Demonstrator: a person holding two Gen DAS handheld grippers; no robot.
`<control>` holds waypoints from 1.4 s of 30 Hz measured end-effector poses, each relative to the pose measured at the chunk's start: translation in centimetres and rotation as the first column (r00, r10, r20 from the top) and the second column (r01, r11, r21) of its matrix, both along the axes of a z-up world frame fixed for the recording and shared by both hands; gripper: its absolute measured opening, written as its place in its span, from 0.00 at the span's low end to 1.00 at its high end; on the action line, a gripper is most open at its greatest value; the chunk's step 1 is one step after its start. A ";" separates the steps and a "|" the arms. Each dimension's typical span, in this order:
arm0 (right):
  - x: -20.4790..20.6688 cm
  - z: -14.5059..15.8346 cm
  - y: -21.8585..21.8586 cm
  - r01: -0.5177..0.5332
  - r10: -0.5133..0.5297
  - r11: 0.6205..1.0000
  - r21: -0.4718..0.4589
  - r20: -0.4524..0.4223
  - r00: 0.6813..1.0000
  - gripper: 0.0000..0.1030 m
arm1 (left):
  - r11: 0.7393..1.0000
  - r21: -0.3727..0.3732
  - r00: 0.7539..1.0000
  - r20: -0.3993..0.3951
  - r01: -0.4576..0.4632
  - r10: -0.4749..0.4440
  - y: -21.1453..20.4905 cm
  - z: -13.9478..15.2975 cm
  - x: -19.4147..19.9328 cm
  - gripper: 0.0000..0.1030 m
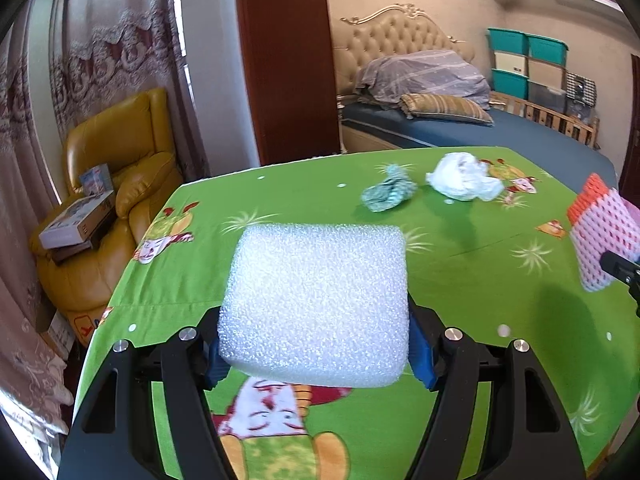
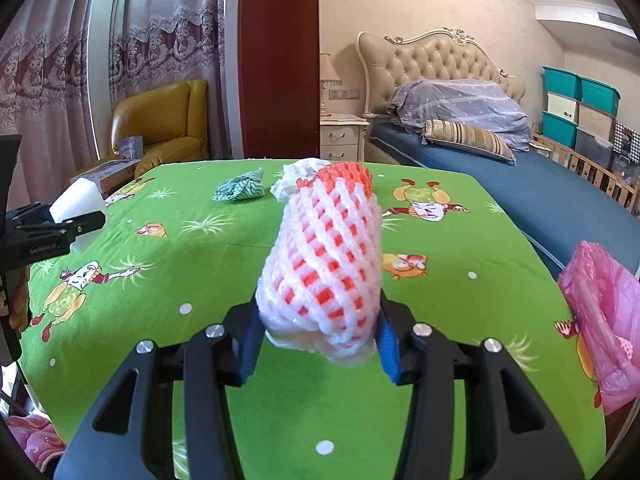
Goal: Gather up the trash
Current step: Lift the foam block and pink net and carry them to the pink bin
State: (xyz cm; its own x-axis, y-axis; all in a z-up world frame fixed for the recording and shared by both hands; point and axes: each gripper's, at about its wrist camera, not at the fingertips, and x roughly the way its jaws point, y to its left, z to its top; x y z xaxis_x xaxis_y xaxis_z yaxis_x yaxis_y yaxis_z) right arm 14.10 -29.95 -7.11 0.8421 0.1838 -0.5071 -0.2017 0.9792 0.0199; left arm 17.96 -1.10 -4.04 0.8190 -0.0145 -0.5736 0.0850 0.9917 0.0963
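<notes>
The left hand-held gripper [image 1: 316, 354] clamps a white foam block [image 1: 316, 304] by its near end, above the near left part of the counter [image 1: 280, 200]. The right hand-held gripper [image 2: 318, 344] pinches a roll of pink and orange foam netting [image 2: 324, 264], raised over the counter's middle.

Both pieces are light and springy, so the risks are plain. The block is held only at one end; a quick swing could probably tip it out of the blue pads [image 1: 422, 360]. The netting squashes under pressure and might slide free if the grip loosens. A pink plastic bag [image 2: 604, 320] sags at the counter's right edge, and its limp mouth may fold shut as something is pushed in.

The block has a coarse, bubbly surface and rounded corners. The netting is an open diamond mesh, wrapped into a fat tube. A crumpled teal scrap [image 1: 388, 194] and a crumpled white paper [image 1: 464, 178] lie near the far edge.
</notes>
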 end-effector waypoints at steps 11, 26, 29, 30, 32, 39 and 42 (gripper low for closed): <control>-0.6 0.4 -1.4 0.026 -0.026 0.999 0.020 0.014 1.000 0.46 | 0.996 0.034 0.997 0.008 0.081 -0.081 -3.7 -0.2 -1.1 0.64; -1.2 0.6 -3.3 0.087 -0.087 0.996 0.022 0.026 0.996 0.46 | 0.981 0.074 0.984 0.008 0.177 -0.178 -8.5 -0.5 -2.1 0.64; -1.6 0.8 -4.3 0.112 -0.113 0.993 0.020 0.036 0.993 0.46 | 0.974 0.072 0.977 0.007 0.214 -0.215 -10.0 -0.4 -2.2 0.64; -1.7 0.9 -4.6 0.121 -0.122 0.992 0.020 0.039 0.992 0.46 | 0.972 0.073 0.974 0.005 0.225 -0.226 -10.3 -0.4 -2.2 0.64; -2.0 1.0 -5.3 0.136 -0.137 0.990 0.024 0.043 0.990 0.46 | 0.966 0.079 0.969 0.004 0.246 -0.247 -11.2 -0.4 -2.2 0.64; -3.0 1.3 -7.8 0.187 -0.189 0.982 0.030 0.057 0.980 0.46 | 0.942 0.080 0.945 -0.011 0.326 -0.326 -14.4 -0.4 -2.2 0.64; -3.4 1.4 -9.2 0.216 -0.218 0.976 0.037 0.062 0.974 0.46 | 0.930 0.083 0.934 -0.015 0.358 -0.358 -15.9 -0.3 -2.3 0.64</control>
